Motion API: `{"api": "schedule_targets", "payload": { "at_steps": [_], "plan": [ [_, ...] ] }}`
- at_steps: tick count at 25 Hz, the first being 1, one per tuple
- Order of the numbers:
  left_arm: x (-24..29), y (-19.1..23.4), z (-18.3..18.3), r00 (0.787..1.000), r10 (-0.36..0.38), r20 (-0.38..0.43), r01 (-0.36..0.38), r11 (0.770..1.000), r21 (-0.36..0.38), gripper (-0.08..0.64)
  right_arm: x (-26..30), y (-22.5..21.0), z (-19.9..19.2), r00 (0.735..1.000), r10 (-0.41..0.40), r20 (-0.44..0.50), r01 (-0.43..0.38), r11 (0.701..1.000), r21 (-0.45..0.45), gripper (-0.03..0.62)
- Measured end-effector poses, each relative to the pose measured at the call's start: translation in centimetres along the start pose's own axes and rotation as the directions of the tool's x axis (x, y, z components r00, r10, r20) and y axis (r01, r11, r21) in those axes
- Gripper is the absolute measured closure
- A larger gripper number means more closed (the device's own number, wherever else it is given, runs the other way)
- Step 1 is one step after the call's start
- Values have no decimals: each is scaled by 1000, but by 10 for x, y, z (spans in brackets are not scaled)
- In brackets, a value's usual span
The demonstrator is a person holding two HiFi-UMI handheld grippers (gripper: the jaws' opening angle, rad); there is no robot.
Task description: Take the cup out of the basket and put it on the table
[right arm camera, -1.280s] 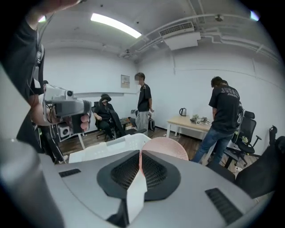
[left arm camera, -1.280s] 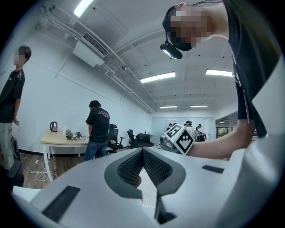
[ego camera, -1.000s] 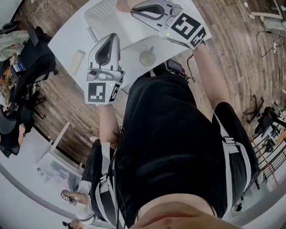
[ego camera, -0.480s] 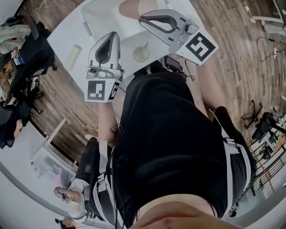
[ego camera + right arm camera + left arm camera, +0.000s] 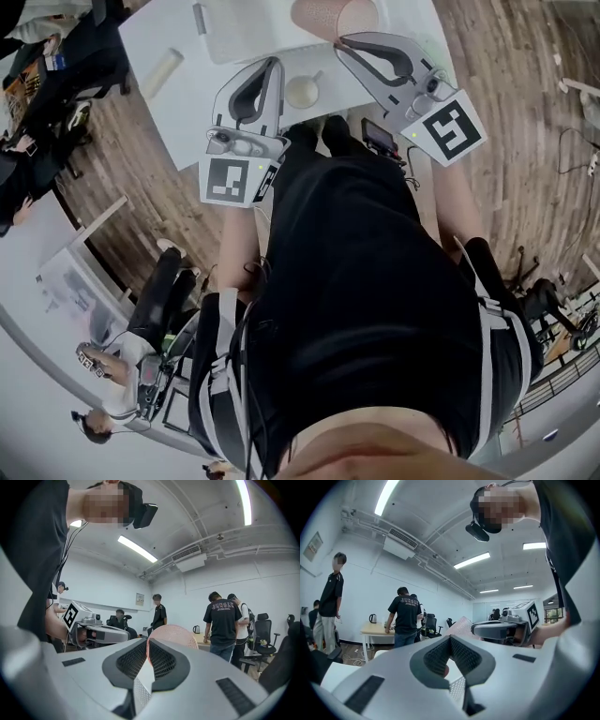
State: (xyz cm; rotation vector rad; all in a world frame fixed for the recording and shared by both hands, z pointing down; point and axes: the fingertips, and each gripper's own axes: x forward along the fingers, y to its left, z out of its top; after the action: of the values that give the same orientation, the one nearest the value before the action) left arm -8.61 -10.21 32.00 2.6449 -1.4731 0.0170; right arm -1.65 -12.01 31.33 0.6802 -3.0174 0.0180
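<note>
- Cup (image 5: 302,91) stands on the white bench (image 5: 197,94), outside the pink basket (image 5: 333,16) at its 1 o'clock.
- Left tool (image 5: 271,65) sits at the cup's 9 o'clock and right tool (image 5: 343,42) at 2 o'clock. Each has its jaws together on nothing.
- Task looks done, with only drawing away left.

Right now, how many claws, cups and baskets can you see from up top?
Claws: 2 (left claw, right claw)
Cups: 1 (cup)
Baskets: 1 (pink basket)
Total: 4
</note>
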Motion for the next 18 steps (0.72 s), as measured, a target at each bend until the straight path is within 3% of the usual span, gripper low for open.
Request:
{"api": "schedule_targets", "payload": {
  "at_steps": [6,18],
  "plan": [
    [-29,-18,-3,999,41,11,-41,999,4,543,-11,26,2,999,41,25,-40,999,-31,566],
    [-115,-76,-6,998,33,51,-34,999,20,541,-62,123,3,1000,18,-8,-18,997,-73,566]
  ]
}}
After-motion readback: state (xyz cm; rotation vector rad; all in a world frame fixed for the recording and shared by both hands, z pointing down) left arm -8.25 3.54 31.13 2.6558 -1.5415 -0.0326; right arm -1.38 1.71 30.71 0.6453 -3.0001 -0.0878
